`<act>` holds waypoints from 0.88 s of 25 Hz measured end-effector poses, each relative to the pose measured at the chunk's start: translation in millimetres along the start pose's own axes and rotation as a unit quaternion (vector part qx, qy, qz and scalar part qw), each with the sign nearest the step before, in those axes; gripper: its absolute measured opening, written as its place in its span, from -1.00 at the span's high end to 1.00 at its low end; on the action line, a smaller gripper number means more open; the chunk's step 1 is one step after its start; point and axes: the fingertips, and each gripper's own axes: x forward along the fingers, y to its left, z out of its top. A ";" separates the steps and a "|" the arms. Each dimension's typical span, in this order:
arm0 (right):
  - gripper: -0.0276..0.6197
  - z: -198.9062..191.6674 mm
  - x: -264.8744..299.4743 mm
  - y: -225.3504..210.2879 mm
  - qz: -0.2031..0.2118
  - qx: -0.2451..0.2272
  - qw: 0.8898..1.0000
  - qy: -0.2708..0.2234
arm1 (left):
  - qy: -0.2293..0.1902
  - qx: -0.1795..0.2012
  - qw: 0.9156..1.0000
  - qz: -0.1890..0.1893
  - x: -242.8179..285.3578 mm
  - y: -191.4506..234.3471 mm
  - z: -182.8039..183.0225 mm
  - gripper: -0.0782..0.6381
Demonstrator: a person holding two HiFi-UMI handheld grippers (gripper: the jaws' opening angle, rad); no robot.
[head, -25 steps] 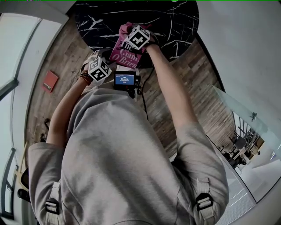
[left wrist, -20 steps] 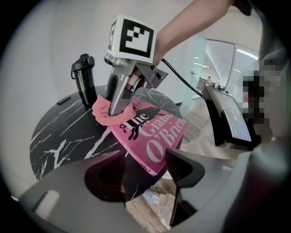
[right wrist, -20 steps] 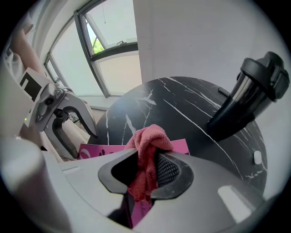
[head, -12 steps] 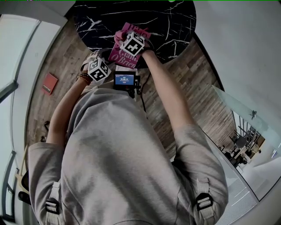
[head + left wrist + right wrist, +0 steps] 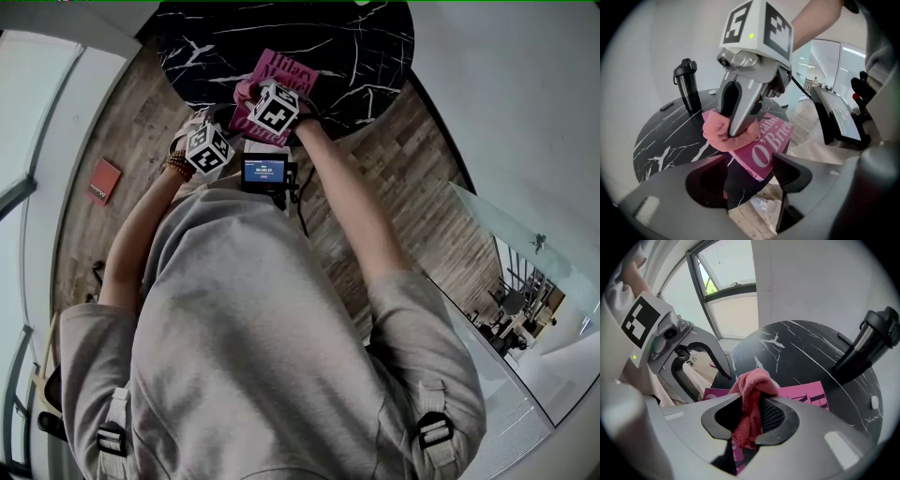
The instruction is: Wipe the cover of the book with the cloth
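A pink book (image 5: 292, 70) lies at the near edge of the round black marble table (image 5: 366, 47). My right gripper (image 5: 750, 420) is shut on a bunched pink cloth (image 5: 752, 385) and presses it onto the near-left part of the cover (image 5: 771, 140). From the left gripper view, the cloth (image 5: 717, 133) bulges out beside the right gripper's fingers (image 5: 736, 108). My left gripper (image 5: 750, 180) hangs just off the table's edge, short of the book's near corner. Its jaws have just been opening, with nothing between them.
A black flask (image 5: 688, 86) stands on the table's far side, beyond the book. A small screen (image 5: 266, 171) hangs at the person's chest, over the wooden floor. A flat red thing (image 5: 105, 174) lies on the floor at the left.
My right gripper has slid the cloth along the cover toward the book's near-left end, baring more of the title at the far end. The left gripper has stayed put.
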 end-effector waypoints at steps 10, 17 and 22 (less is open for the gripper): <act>0.59 0.0 1.6 36.8 0.036 -0.007 0.999 0.004 | 0.000 0.008 1.000 0.009 -0.3 2.6 0.2 -0.11; 0.59 -0.2 2.5 46.2 0.053 0.012 0.999 0.000 | 0.000 0.008 1.000 0.008 1.8 2.9 0.1 -0.11; 0.59 -0.4 2.7 46.4 0.017 0.032 0.999 -0.008 | 0.003 0.009 1.000 0.001 1.0 1.9 0.3 -0.10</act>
